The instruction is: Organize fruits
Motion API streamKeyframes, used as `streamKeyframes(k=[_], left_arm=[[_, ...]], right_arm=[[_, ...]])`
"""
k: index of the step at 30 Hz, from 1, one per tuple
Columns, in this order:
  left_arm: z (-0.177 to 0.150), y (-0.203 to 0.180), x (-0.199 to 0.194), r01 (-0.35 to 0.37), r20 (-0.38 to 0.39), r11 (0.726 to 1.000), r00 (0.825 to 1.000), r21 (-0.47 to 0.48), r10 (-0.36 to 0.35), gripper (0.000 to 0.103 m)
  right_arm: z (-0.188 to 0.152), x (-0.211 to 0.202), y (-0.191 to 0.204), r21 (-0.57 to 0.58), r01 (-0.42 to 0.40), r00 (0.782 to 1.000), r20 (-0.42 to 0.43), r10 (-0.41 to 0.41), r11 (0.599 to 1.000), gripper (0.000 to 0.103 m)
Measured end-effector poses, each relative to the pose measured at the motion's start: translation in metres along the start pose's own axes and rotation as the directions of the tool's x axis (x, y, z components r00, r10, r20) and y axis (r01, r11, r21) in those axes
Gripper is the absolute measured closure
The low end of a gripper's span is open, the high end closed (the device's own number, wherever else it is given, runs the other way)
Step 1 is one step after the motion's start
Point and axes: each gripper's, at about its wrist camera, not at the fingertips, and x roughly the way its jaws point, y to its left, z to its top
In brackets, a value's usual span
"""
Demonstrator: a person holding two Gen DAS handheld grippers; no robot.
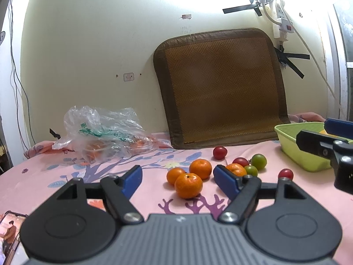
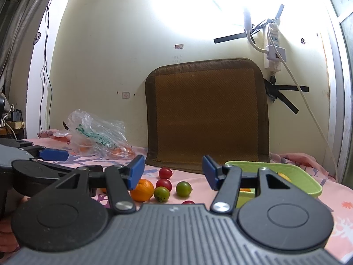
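Observation:
Several tangerines lie on the pink floral cloth; the nearest tangerine (image 1: 188,185) sits just beyond my left gripper (image 1: 177,178), which is open and holds nothing. Around them lie small red fruits (image 1: 220,152) and green fruits (image 1: 259,161). A lime green tray (image 1: 293,143) stands at the right, with a piece of yellow fruit inside. My right gripper (image 2: 173,173) is open and empty above the cloth, left of the tray (image 2: 306,183). A tangerine (image 2: 142,190), red fruits (image 2: 165,173) and green fruits (image 2: 183,189) lie ahead of it. The right gripper (image 1: 331,132) also shows over the tray.
A clear plastic bag (image 1: 103,132) with orange things inside lies at the back left. A brown woven mat (image 1: 222,88) leans against the wall. A phone (image 1: 10,231) rests at the near left. A power strip and cables (image 1: 282,22) hang on the wall.

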Motion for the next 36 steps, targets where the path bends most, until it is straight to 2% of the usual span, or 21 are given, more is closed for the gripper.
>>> streamKeyframes(k=[36], left_arm=[[0.0000,0.0001,0.0004,-0.001,-0.004,1.000,1.000,-0.001,0.000,0.024]], right_arm=[[0.0016,-0.0027,0.0018,-0.001,0.002,1.000,0.009,-0.002,1.000,0.043]])
